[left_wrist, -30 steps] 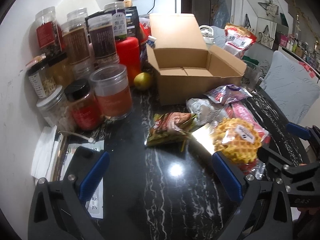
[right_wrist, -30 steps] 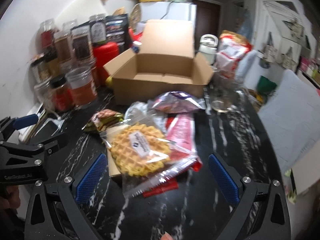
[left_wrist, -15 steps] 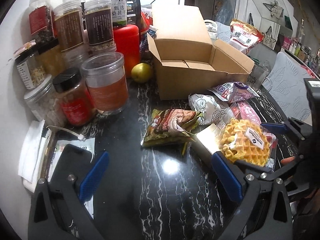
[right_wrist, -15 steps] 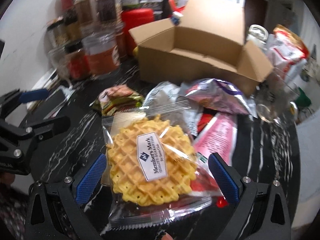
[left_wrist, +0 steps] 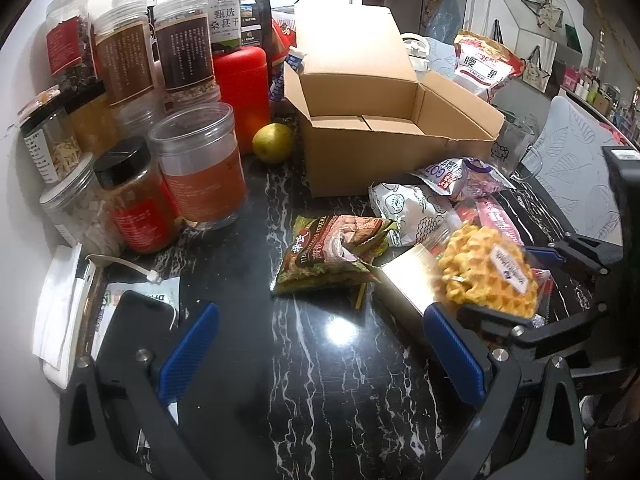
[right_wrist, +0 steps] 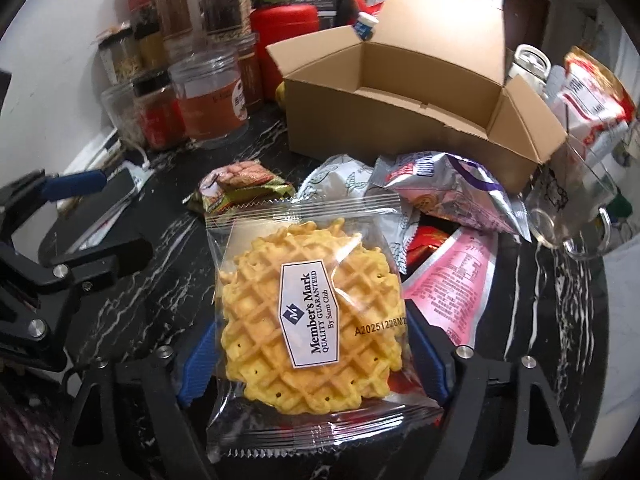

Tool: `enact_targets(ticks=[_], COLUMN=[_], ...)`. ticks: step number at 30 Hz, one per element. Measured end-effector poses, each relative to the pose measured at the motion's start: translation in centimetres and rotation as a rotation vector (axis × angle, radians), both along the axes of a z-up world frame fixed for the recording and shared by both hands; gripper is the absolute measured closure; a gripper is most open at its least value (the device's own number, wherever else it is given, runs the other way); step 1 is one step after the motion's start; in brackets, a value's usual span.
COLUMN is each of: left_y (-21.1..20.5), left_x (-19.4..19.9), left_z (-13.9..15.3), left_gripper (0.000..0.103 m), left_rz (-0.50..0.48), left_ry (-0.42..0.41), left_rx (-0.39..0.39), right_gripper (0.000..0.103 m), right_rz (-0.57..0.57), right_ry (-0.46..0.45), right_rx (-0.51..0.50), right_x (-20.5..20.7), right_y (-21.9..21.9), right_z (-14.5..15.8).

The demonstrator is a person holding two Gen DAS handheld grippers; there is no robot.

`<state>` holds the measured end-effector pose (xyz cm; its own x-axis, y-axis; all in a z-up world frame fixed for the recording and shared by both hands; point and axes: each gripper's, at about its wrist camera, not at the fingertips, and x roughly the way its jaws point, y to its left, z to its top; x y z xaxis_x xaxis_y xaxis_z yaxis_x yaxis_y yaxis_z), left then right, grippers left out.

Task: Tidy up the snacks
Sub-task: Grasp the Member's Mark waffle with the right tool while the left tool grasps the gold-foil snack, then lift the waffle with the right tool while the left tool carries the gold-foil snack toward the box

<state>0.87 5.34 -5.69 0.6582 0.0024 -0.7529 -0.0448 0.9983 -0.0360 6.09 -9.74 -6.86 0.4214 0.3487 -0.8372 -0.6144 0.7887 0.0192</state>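
Note:
My right gripper (right_wrist: pixel 312 352) is shut on a clear-wrapped yellow waffle (right_wrist: pixel 308 320), its blue pads against the packet's two sides; the waffle also shows in the left wrist view (left_wrist: pixel 488 276). An open, empty cardboard box (right_wrist: pixel 400 120) stands behind the snack pile; it also shows in the left wrist view (left_wrist: pixel 384 136). A green-brown snack packet (left_wrist: pixel 332 256), a white packet (left_wrist: pixel 404 208), a purple packet (right_wrist: pixel 448 184) and a pink packet (right_wrist: pixel 452 284) lie on the black marble table. My left gripper (left_wrist: pixel 320 344) is open and empty above bare table.
Several jars (left_wrist: pixel 200 168) and a red canister (left_wrist: pixel 240 88) crowd the left wall. A yellow-green fruit (left_wrist: pixel 274 142) lies by the box. A phone (left_wrist: pixel 132 332) and papers lie at front left. A glass mug (right_wrist: pixel 572 216) and a red-white bag (right_wrist: pixel 596 100) stand at the right.
My right gripper moved in over the waffle and closed its pads on the packet. My left gripper moved forward a little and stayed open.

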Motion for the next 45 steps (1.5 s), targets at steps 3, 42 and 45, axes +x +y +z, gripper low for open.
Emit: enact_targets(ticks=[3,42,45], left_y=[-0.1,-3.9,-3.4], left_x=[0.1,2.0,1.6], left_z=[-0.1,-5.1,-4.9], left_gripper=[0.0,0.0,0.0], left_rz=[-0.002,-0.055,-0.084], left_ry=[0.005,0.158,0.12], left_rx=[-0.018,-0.002,-0.029], right_gripper=[0.023,0.023,0.023], right_rz=[-0.051,-0.3,-0.303], right_ry=[-0.013,-0.044,-0.039], right_rx=[0.059,0.235,0.241], right_x=[-0.3,-3.4,-3.4], right_y=[-1.4,-10.0,-9.9], right_z=[1.0,2.7,2.6])
